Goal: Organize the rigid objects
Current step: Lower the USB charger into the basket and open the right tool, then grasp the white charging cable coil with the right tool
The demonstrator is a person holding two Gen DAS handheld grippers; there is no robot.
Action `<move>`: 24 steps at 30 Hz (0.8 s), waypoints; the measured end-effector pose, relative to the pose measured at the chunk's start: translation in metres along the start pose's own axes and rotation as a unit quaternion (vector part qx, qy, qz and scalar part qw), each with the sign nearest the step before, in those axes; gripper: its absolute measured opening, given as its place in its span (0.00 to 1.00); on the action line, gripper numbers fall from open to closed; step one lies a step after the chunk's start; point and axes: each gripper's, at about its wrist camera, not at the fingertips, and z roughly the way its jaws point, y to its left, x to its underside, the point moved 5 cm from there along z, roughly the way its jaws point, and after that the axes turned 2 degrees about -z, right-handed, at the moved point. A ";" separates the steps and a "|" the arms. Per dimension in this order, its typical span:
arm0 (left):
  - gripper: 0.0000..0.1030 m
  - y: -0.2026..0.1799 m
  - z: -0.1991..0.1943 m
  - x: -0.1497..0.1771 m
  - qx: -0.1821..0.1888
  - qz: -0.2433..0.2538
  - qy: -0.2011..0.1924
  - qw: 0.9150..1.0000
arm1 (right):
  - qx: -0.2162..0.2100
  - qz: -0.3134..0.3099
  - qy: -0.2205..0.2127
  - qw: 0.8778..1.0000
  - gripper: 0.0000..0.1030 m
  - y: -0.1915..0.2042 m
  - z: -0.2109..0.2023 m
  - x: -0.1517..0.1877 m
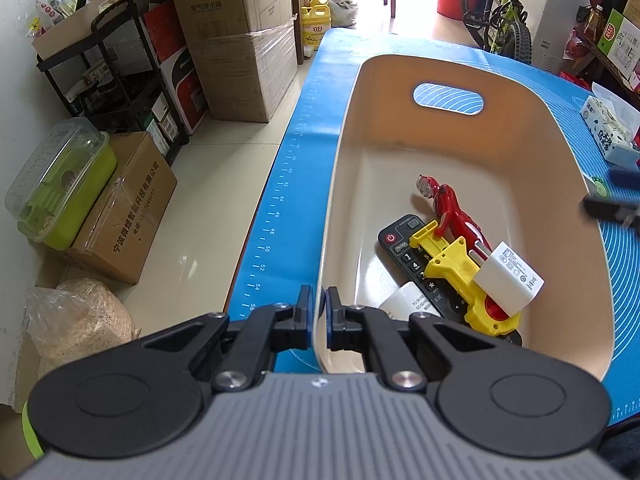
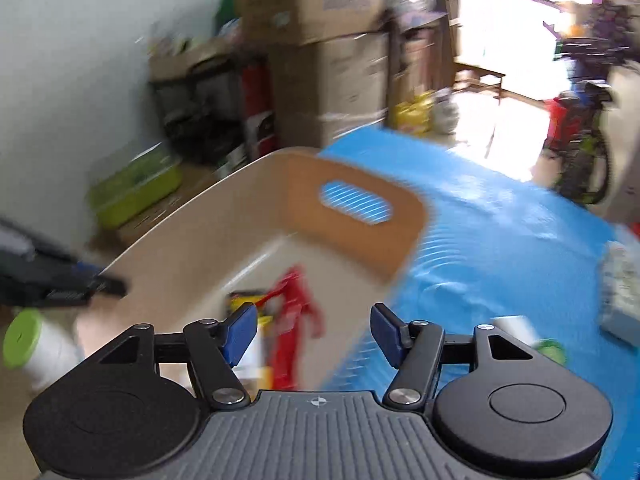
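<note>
The left gripper (image 1: 318, 316) is closed on the near left rim of the beige bin (image 1: 460, 80), one finger outside the wall and one inside. The bin sits on a blue mat (image 1: 280, 200). Inside it, toward the near right, a red figure (image 1: 448, 208) lies beside a black remote (image 1: 404, 256), with a yellow toy (image 1: 456, 276) across the remote and a white charger (image 1: 508, 280) on top. The right gripper (image 2: 314, 334) hangs above the bin with its fingers spread wide and nothing between them; that view is blurred.
</note>
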 end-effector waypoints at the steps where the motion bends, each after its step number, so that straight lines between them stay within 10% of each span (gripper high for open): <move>1: 0.07 0.000 0.000 0.000 0.000 0.001 0.000 1.000 | 0.014 0.006 -0.001 1.000 0.71 -0.012 -0.001 0.001; 11: 0.08 -0.002 0.001 0.000 -0.004 0.006 0.002 1.000 | 0.063 0.026 0.067 0.995 0.72 -0.090 0.047 0.058; 24: 0.08 -0.004 0.000 0.001 -0.013 0.011 0.004 1.000 | 0.030 -0.003 0.101 0.994 0.68 -0.074 0.092 0.082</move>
